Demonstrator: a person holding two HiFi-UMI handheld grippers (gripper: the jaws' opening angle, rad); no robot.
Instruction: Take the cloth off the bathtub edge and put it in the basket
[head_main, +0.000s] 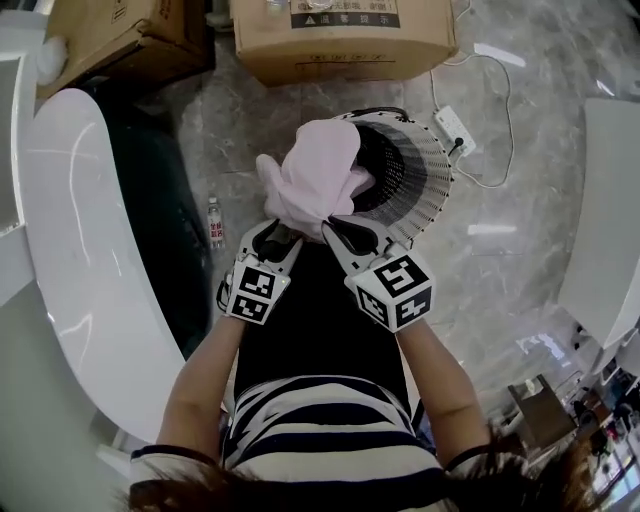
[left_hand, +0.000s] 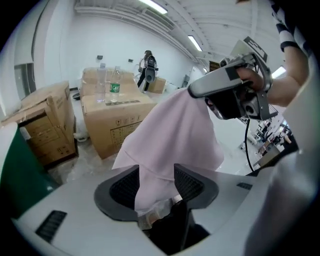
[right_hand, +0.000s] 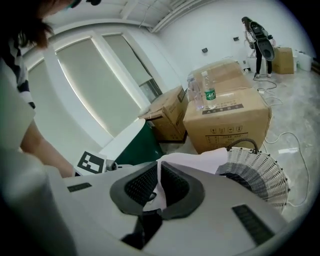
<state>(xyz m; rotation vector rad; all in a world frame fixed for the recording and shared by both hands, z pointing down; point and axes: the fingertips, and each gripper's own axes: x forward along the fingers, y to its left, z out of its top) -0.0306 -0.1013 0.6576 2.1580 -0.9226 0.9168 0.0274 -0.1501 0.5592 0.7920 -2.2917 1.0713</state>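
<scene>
Where the cloth hung: over the near rim of the basket, pale pink, soft and bunched.
Right gripper: jaws were clamped on the cloth's lower edge.
Left gripper: jaws stood apart, cloth slack between them.
Basket: white ribbed wall, dark inside.
Floor: glossy grey marble.
Bathtub: curved white rim, left.
Pose: both grippers pointed down, side by side.

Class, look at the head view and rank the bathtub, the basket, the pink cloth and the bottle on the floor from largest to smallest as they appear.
1. bathtub, largest.
2. basket and cloth: these look about alike. The cloth hides part of the basket, so I leave them unranked.
3. bottle, smallest.
</scene>
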